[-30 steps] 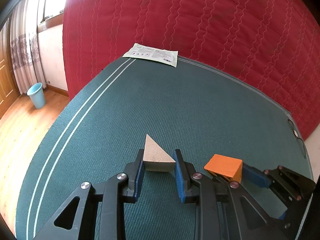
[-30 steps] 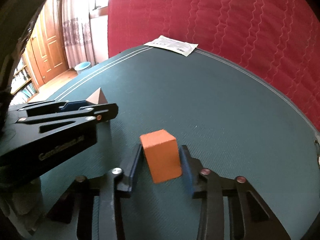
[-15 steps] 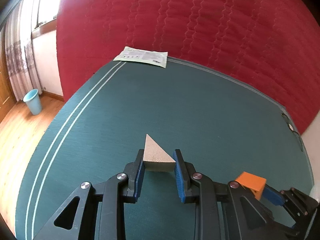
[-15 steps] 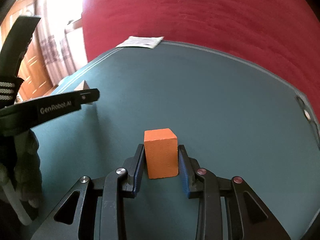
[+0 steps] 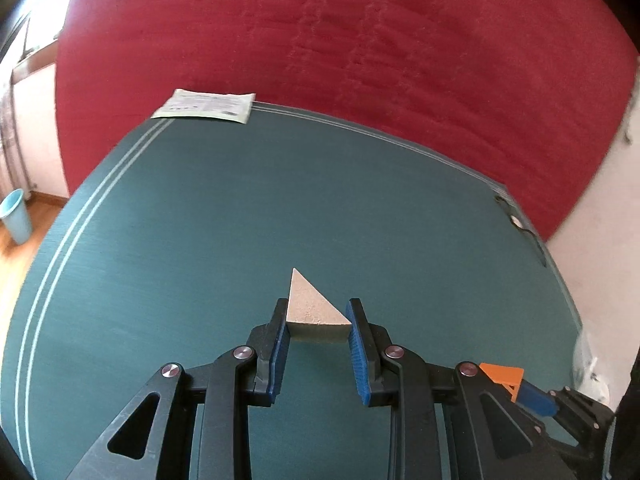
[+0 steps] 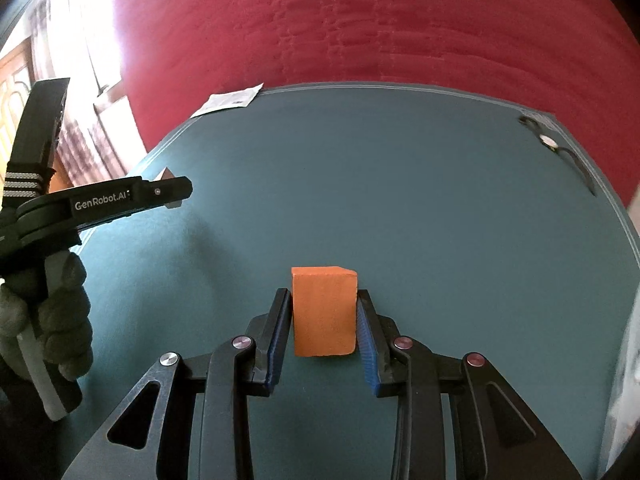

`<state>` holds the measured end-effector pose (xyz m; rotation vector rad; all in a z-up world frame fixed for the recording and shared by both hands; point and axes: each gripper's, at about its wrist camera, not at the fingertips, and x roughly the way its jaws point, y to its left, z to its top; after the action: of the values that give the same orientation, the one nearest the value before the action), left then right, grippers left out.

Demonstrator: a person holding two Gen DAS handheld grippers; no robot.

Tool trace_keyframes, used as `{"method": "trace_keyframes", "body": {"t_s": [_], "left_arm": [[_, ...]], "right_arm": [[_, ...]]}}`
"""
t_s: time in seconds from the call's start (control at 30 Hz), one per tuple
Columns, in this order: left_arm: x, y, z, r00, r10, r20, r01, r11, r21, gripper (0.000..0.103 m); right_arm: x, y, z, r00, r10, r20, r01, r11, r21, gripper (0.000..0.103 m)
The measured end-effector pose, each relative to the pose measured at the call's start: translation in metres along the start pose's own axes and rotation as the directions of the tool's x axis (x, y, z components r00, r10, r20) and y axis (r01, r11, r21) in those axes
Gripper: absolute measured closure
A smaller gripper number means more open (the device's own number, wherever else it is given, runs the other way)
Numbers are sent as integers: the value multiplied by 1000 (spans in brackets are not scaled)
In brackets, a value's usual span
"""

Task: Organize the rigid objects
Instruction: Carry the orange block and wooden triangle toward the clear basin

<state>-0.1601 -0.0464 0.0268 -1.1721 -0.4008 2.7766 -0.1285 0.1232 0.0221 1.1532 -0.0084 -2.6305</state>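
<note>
My left gripper [image 5: 318, 318] is shut on a beige triangular block [image 5: 310, 306], whose tip points away from me over the green mat [image 5: 240, 220]. My right gripper [image 6: 323, 320] is shut on an orange rectangular block [image 6: 323, 312], held upright between the blue pads. In the left wrist view the orange block [image 5: 503, 376] and the right gripper show at the lower right. In the right wrist view the left gripper [image 6: 172, 196] reaches in from the left, held by a gloved hand [image 6: 44, 320], with a corner of the triangular block [image 6: 165, 173] showing behind it.
A white printed packet [image 5: 206, 106] lies at the mat's far left corner. A black cable [image 6: 568, 152] lies along the far right edge. A red quilted cover [image 5: 340, 40] rises behind the table. A blue bin [image 5: 16, 218] stands on the wooden floor at the left.
Both grippers kept their blocks. The right gripper rolled upright and drew away to the right of the left one. The left gripper shifted a little, swinging its view leftward.
</note>
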Motion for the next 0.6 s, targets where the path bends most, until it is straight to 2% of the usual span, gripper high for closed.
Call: {"method": "trace_keyframes", "body": {"t_s": [0.37, 0.6], "left_arm": [[-3, -20, -8, 998, -62, -15, 62, 997, 50, 74], [-5, -15, -7, 998, -63, -12, 64, 997, 34, 74]], "right_arm": [[-30, -14, -16, 1000, 3, 21, -4, 999, 51, 70], [-38, -16, -24, 1000, -1, 25, -1, 997, 81, 70]]}}
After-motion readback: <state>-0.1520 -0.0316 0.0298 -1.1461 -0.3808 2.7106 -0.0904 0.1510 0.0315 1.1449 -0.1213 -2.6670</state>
